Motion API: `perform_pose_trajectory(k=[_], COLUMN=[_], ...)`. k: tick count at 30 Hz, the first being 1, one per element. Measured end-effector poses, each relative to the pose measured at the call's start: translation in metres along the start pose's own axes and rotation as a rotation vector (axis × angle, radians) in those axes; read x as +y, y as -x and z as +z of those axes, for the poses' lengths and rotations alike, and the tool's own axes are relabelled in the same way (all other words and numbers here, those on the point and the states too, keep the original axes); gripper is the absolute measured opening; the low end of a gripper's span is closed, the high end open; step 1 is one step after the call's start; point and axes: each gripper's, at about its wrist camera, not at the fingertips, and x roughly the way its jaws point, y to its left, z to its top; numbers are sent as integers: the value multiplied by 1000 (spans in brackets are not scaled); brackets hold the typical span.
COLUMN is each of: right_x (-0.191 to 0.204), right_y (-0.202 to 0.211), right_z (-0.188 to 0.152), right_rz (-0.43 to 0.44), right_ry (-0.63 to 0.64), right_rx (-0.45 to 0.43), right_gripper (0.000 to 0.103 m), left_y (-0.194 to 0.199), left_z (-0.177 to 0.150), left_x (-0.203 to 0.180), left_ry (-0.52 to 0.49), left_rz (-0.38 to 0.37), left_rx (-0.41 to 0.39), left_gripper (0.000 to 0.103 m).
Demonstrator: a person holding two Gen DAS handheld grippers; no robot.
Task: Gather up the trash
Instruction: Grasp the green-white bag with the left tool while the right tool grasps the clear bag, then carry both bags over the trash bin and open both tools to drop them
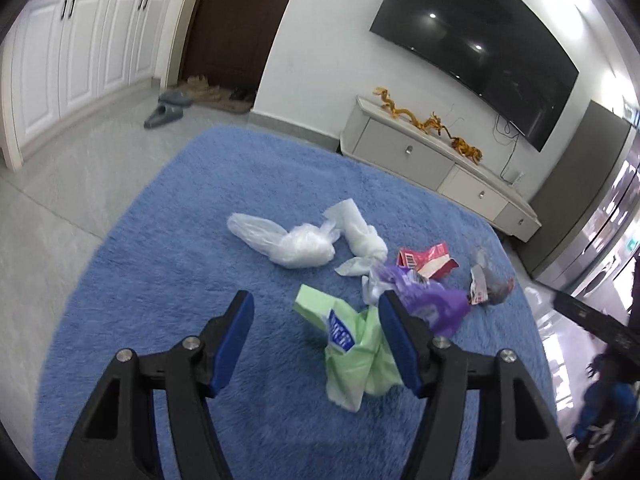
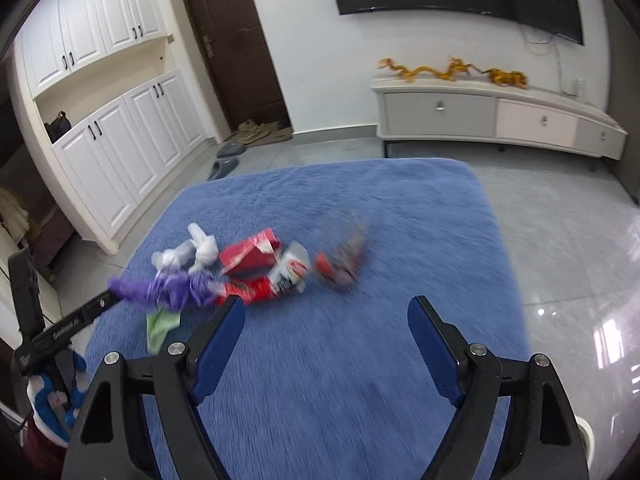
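The left gripper (image 1: 316,312) has its blue fingers (image 1: 240,320) apart with nothing clamped; a light green plastic bag (image 1: 356,356) lies on the rug partly behind the right-hand finger, and whether that finger touches it cannot be told. The right gripper (image 2: 326,320) also has its fingers (image 2: 426,332) apart, over bare rug, with nothing between them.

Just beyond the left gripper's fingers the trash sits in a loose cluster on a blue shaggy rug (image 1: 160,240). Beside the green bag on its right is a crumpled purple bag (image 1: 432,304), farther off a clear plastic bag (image 1: 288,242) and a twisted white bag (image 1: 360,236), and to the right a torn red packet (image 1: 426,260) and a small dark wrapper (image 1: 490,284). In the right wrist view the same heap lies to the left and far side of the fingers, blurred, with the red packet (image 2: 250,254) in the middle.

All of it looks very light, soft and crushable. The film bags will likely be slippery and fold flat, so a bunched knot or thick crumple seems the best hold. The red packet looks a bit stiffer and could be pinched across an edge. The deep pile may let thin pieces sink, so the fingers would need to reach low.

Beyond the rug are a grey tiled floor (image 2: 560,240), a low white cabinet (image 2: 480,112) and a wall-mounted television (image 1: 480,52).
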Motion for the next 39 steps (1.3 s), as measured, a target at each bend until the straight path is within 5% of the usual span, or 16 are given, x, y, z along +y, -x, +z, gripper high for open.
perform_pose_trajectory(k=[7, 10, 12, 13, 18, 32, 39], right_x=[0, -7, -13, -15, -24, -31, -42], right_y=[-67, -88, -95, -96, -82, 25, 77], right_z=[21, 20, 18, 17, 9, -59, -104], right_rz=[36, 29, 33, 35, 52, 104, 91], right_ry=[-47, -74, -90, -94, -92, -76, -115], right_rx=[42, 76, 88, 88, 71, 55, 30], right_gripper=[70, 56, 28, 22, 10, 9, 9], left_y=[-27, -34, -32, -31, -14, 65, 106], left_z=[-5, -9, -10, -10, -14, -43, -50], left_x=[7, 5, 2, 0, -11, -20, -40], left_ry=[88, 92, 89, 87, 41, -29, -91], left_rz=[-22, -54, -72, -80, -91, -95, -156], left_rx=[65, 90, 87, 87, 74, 25, -12], left_gripper=[58, 44, 33, 26, 14, 10, 10])
